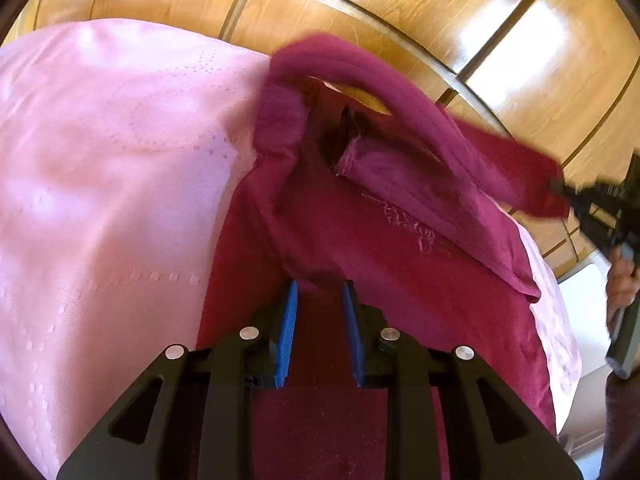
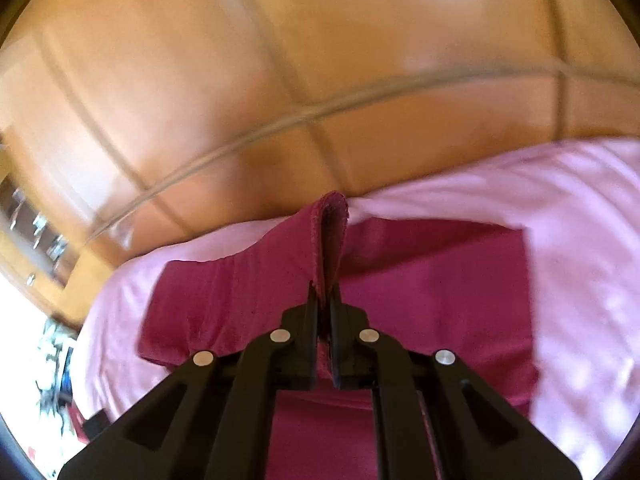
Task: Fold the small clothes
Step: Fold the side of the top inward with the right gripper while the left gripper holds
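A dark magenta garment [image 1: 360, 240] lies spread on a pink sheet [image 1: 100, 160]. My left gripper [image 1: 320, 320] sits low on its near part, and cloth fills the narrow gap between the blue pads [image 1: 289, 328]. My right gripper [image 2: 325, 300] is shut on the hemmed end of a sleeve [image 2: 332, 232] and holds it up over the flat garment [image 2: 432, 280]. In the left wrist view the sleeve [image 1: 460, 152] arches up and to the right, to the right gripper [image 1: 568, 196] at the frame's edge. The right wrist view is blurred by motion.
Glossy wooden panels [image 1: 400, 8] stand behind the bed and fill the upper part of the right wrist view too [image 2: 280, 80]. A person's hand [image 1: 620, 280] holds the right gripper. The pink sheet [image 2: 580, 220] extends past the garment on both sides. Clutter lies at the far left [image 2: 52, 352].
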`<state>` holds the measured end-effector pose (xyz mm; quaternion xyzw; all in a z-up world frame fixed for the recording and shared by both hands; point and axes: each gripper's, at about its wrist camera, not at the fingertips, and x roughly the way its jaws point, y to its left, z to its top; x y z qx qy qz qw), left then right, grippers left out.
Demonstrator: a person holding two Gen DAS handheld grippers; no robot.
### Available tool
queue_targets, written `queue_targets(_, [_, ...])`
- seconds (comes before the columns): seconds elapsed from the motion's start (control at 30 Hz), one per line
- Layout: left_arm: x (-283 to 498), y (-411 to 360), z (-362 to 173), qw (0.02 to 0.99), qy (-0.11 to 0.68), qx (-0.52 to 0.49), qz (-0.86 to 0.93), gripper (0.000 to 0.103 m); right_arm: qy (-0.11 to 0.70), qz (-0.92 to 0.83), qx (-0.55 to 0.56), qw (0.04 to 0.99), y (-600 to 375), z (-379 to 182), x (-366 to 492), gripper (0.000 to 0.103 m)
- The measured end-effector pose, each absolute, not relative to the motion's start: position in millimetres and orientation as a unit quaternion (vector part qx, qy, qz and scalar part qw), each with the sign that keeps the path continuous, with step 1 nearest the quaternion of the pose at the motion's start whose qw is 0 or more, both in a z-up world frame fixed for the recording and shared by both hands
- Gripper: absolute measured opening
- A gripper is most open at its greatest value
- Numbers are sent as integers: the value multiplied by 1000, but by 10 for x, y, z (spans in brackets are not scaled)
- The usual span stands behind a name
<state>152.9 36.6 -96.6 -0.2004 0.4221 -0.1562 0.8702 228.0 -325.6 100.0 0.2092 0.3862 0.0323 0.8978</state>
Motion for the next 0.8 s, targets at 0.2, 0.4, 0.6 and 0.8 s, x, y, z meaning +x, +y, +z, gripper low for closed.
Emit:
queue_targets(0.2, [1544,428,-914,868,435,-190,-144,22,420,-52,239,874,-3932,540,2157,4])
queue_targets(0.4, [1471,433,-724,874,443,-152,-125,22,442,-73,268,853,-4133,207,2111,8])
queue_targets(0.6, [1496,395,-314,899,391,-128,-149,22,402,-79,214,887,-4046,531,1917,49])
queue_targets(0.8, [1997,105,-34,911,360,-118,-161,22,391,-17,159,906,-3609,713,2070,52])
